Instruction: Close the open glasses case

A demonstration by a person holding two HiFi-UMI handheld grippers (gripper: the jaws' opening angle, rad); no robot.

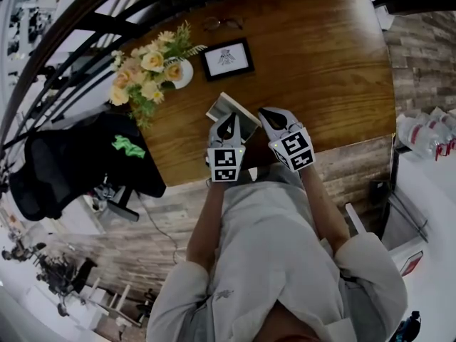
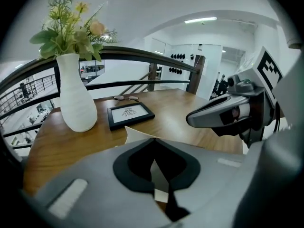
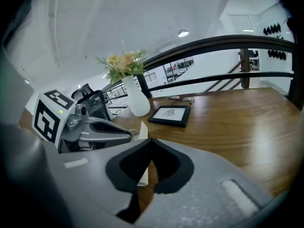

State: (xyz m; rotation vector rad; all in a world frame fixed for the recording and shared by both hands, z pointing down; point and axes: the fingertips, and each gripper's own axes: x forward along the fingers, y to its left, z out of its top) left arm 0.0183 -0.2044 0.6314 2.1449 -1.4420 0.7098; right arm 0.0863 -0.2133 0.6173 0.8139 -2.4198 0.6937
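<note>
Currently I have both grippers low over the near edge of the wooden table (image 1: 335, 70), on my side of the framed picture (image 1: 226, 59). The glasses case (image 1: 229, 107) lies on the wood between that picture and me, close to the near edge and well apart from the frame.

It is open. The case is pale and angular, with a cream-white lid raised at a tilt and a greyer inner face turned up toward the head camera. From the left gripper view, one pointed cream corner of the lid pokes up just past the jaw tips, on the picture's side of them.

The left gripper (image 1: 228, 122) sits right at the case, nearer to me than the picture. Its jaws are clenched, tips meeting. Through the hollow between its black pads I see only a pale sliver of the case beyond, so I cannot say it is pinching anything.

The right gripper (image 1: 267, 112) is just beside the case, to the right of the picture and nearer to me. Its jaws are likewise pressed together at the tips, with bare wood and a strip of the case showing through the hollow.

A white vase of flowers (image 1: 178, 70) stands just left of the picture. A pair of spectacles (image 1: 221, 23) lies beyond it, by the far edge.
</note>
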